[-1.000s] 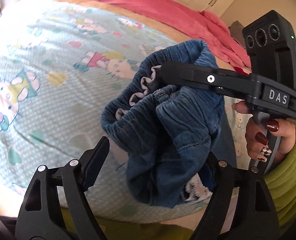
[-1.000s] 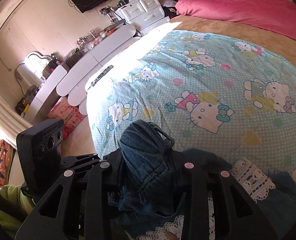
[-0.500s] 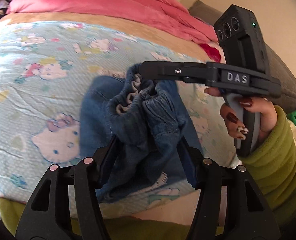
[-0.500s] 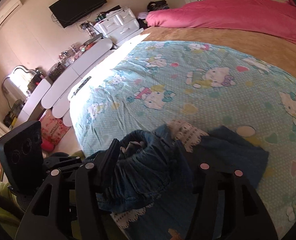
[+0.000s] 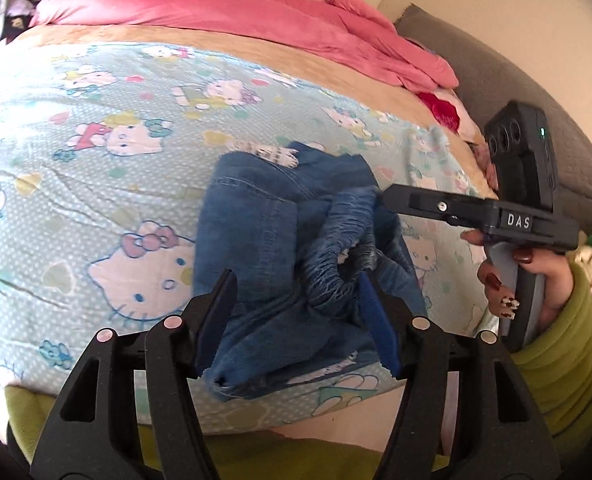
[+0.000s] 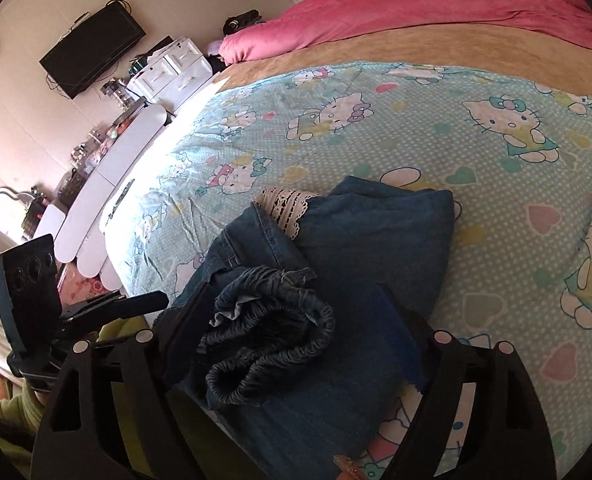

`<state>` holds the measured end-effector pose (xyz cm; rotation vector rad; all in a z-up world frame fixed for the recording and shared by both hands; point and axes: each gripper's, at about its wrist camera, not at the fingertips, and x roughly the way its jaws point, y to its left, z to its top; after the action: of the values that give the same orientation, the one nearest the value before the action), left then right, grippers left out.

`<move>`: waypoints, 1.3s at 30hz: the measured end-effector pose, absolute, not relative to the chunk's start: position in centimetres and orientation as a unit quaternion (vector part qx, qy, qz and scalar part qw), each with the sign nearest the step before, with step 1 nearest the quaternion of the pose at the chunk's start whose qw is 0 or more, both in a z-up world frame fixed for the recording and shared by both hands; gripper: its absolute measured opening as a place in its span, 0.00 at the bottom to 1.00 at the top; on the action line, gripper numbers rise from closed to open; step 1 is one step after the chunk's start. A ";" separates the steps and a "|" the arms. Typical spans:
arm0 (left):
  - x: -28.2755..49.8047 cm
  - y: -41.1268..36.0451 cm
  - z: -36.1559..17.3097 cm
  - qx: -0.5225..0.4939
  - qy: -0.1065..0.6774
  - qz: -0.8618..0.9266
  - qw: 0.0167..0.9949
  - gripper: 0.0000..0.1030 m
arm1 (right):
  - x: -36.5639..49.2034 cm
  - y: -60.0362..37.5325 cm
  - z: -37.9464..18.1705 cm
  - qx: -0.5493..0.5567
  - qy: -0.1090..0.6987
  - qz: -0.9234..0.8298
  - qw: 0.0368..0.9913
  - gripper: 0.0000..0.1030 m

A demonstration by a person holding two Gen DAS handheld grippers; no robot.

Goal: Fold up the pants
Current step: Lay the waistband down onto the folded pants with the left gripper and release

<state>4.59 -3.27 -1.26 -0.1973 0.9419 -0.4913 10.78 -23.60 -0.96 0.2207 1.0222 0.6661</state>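
Both claws work the pants point(image 5: 279, 248) at the bed's point(image 5: 95, 184) near edge: right claw point(image 6: 296, 344) just opened wide, releasing the waistband; left claw point(image 5: 296, 312) half-open, straddling, not clamping.

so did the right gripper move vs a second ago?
Yes. In the left wrist view the right gripper, jaws just opening, has dropped off the jeans rightward, away from the pink duvet.

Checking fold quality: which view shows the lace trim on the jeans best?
Right wrist view: the lace trim lies unobstructed, its pattern sharp, at the far edge of the jeans. Left wrist view shows only a smaller, blurrier strip.
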 end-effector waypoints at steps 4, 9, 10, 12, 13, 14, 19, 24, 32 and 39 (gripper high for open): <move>4.7 -5.2 -1.3 -0.069 0.445 -0.255 0.856 0.47 | 10.8 -23.6 -1.9 0.107 0.499 0.310 0.802 0.79; 4.5 -6.7 -2.5 -0.068 0.462 -0.273 0.841 0.47 | 11.7 -22.8 -3.5 0.132 0.506 0.338 0.783 0.34; 4.5 -6.9 -2.7 -0.074 0.466 -0.277 0.837 0.41 | 11.8 -22.6 -3.3 0.126 0.500 0.336 0.788 0.22; 4.5 -7.0 -2.5 -0.085 0.463 -0.281 0.837 0.36 | 12.0 -22.6 -2.5 0.127 0.484 0.342 0.795 0.16; 4.5 -7.1 -2.3 -0.086 0.457 -0.282 0.839 0.36 | 12.2 -22.9 -1.9 0.132 0.476 0.347 0.797 0.16; 4.3 -7.2 -1.9 -0.086 0.451 -0.284 0.842 0.36 | 12.4 -23.2 -1.5 0.131 0.472 0.347 0.800 0.16; 4.0 -9.3 -2.5 -0.074 0.456 -0.313 0.830 0.36 | 12.9 -24.6 -2.0 0.109 0.483 0.310 0.812 0.19; 3.0 -9.8 -3.0 -0.054 0.467 -0.307 0.827 0.44 | 12.3 -26.8 -3.3 0.131 0.500 0.278 0.810 0.37; 2.0 -5.0 1.0 -0.091 0.415 -0.257 0.868 0.73 | 10.2 -29.7 1.0 0.120 0.450 0.254 0.848 0.66; 3.7 -2.3 1.2 -0.080 0.419 -0.161 0.890 0.80 | 7.6 -27.5 3.0 0.077 0.425 0.279 0.858 0.66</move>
<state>3.69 -2.33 1.21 -0.1656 0.8695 -0.3350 7.57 -27.48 3.01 0.1619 0.8926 0.5857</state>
